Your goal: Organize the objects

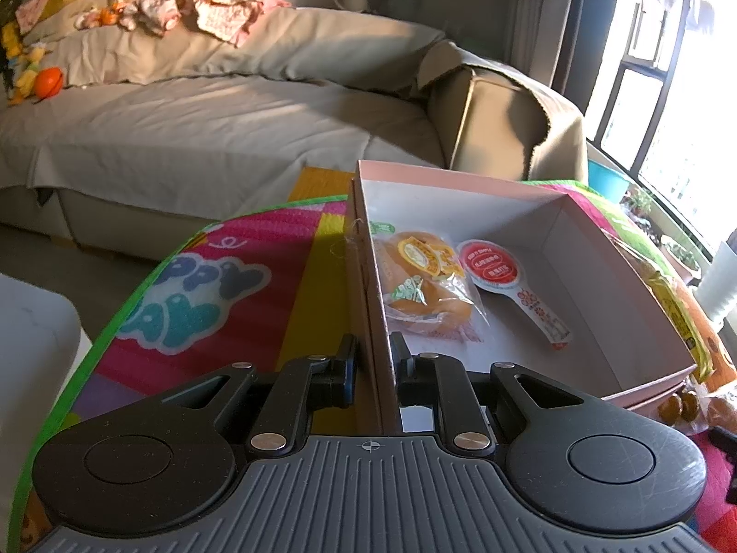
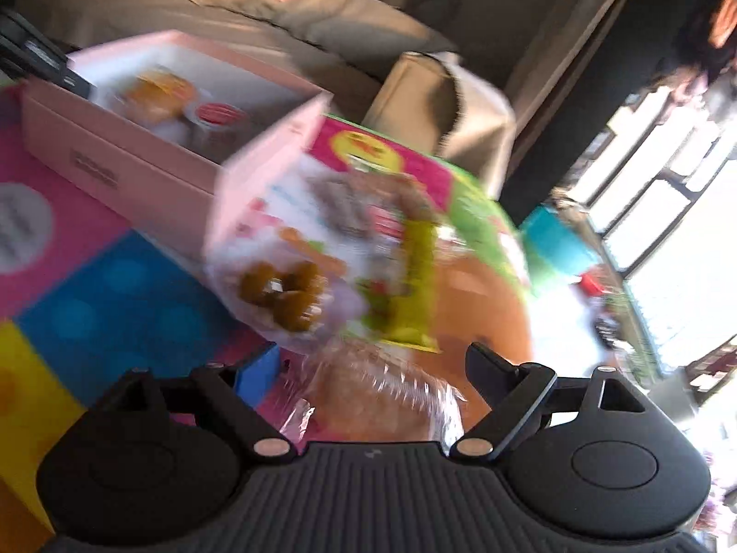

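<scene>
My left gripper (image 1: 373, 345) is shut on the near left wall (image 1: 366, 276) of an open pink box (image 1: 460, 177). Inside the box lie a bagged orange bun (image 1: 424, 285) and a red-lidded spoon-shaped packet (image 1: 495, 267). The right wrist view is blurred. There my right gripper (image 2: 368, 364) stands open and low over a clear-wrapped pastry (image 2: 382, 396), which lies between the fingers without the pads pressing on it. Just beyond it are a clear bag of brown balls (image 2: 285, 290) and a yellow-green packet (image 2: 414, 276), beside the pink box (image 2: 138, 170).
The box and snacks sit on a colourful play mat (image 1: 207, 290). A grey covered sofa (image 1: 207, 129) with clothes and toys runs behind. A bright window (image 1: 681, 92), a blue tub (image 2: 557, 244) and potted plants stand at the right. Something white (image 1: 32, 345) stands at the left edge.
</scene>
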Available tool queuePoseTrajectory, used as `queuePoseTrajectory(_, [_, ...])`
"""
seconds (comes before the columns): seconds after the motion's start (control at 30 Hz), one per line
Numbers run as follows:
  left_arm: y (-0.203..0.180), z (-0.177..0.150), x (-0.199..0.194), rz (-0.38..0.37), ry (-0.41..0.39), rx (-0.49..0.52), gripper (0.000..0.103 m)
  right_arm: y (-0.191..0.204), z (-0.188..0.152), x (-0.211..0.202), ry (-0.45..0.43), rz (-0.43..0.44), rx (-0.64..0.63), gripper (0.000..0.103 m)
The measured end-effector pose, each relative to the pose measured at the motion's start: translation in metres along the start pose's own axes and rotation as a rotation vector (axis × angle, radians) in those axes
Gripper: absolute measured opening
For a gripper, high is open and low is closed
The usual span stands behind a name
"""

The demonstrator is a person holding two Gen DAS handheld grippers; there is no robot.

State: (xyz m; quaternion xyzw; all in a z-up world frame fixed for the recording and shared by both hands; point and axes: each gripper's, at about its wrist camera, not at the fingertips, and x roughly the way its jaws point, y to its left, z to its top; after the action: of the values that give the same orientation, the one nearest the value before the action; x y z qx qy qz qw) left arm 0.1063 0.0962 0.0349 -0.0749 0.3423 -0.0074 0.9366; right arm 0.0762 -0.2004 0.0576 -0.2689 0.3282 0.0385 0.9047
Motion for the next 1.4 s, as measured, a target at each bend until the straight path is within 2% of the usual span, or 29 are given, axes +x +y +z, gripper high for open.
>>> queuePoseTrajectory(0.13, [-0.004,0.0,0.003,0.009,0.001,0.029,0.017,-0.018,-0.009,-0.006,0.007,0.069,0.13,0.087])
queuePoseTrajectory(0.27, [0.001,0.001,0.009,-0.004,0.017,-0.002,0.017,-0.016,-0.007,-0.023,-0.06,0.168,0.208,0.087])
queuePoseTrajectory(0.43, [-0.001,-0.001,0.004,0.003,0.02,-0.004,0.017,0.006,0.015,-0.013,-0.079,0.276,0.184,0.086])
queuePoseTrajectory(0.57, [-0.001,-0.003,-0.001,0.007,0.026,0.005,0.017,0.018,0.032,0.02,-0.061,0.269,0.102,0.086])
queuePoseTrajectory(0.63, [0.0,-0.004,-0.003,0.006,0.027,0.007,0.018,0.017,0.041,0.038,-0.029,0.295,0.071,0.089])
queuePoseTrajectory(0.7, [0.001,-0.005,-0.004,0.002,0.026,0.006,0.02,0.013,0.046,0.054,-0.003,0.33,0.057,0.1])
queuePoseTrajectory(0.73, [0.002,-0.005,-0.004,-0.001,0.026,0.002,0.021,0.009,0.049,0.06,0.006,0.357,0.064,0.1])
queuePoseTrajectory(0.77, [0.002,-0.005,-0.003,-0.004,0.025,0.0,0.021,0.005,0.05,0.065,0.018,0.383,0.077,0.1])
queuePoseTrajectory(0.83, [0.002,-0.005,-0.002,-0.005,0.023,0.004,0.021,0.001,0.049,0.066,0.036,0.436,0.102,0.09])
queuePoseTrajectory(0.87, [0.002,-0.004,-0.001,-0.003,0.023,0.008,0.02,0.001,0.046,0.063,0.037,0.455,0.111,0.079])
queuePoseTrajectory(0.93, [0.002,-0.004,0.002,-0.001,0.024,0.012,0.02,0.004,0.041,0.053,0.03,0.444,0.105,0.072])
queuePoseTrajectory(1.07, [0.002,-0.003,0.009,0.005,0.031,0.019,0.019,0.016,0.025,0.025,0.025,0.464,0.097,0.069])
queuePoseTrajectory(1.1, [0.002,-0.003,0.01,0.005,0.032,0.019,0.019,0.02,0.02,0.017,0.018,0.46,0.088,0.065])
queuePoseTrajectory(1.27, [0.002,0.0,0.014,-0.012,0.03,0.029,0.019,0.024,-0.002,-0.013,0.01,0.423,0.105,0.064])
queuePoseTrajectory(1.33, [0.004,0.0,0.015,-0.018,0.03,0.024,0.019,0.021,-0.009,-0.017,0.02,0.41,0.147,0.068])
queuePoseTrajectory(1.4, [0.004,-0.001,0.014,-0.019,0.031,0.02,0.019,0.018,-0.015,-0.017,0.048,0.4,0.22,0.086])
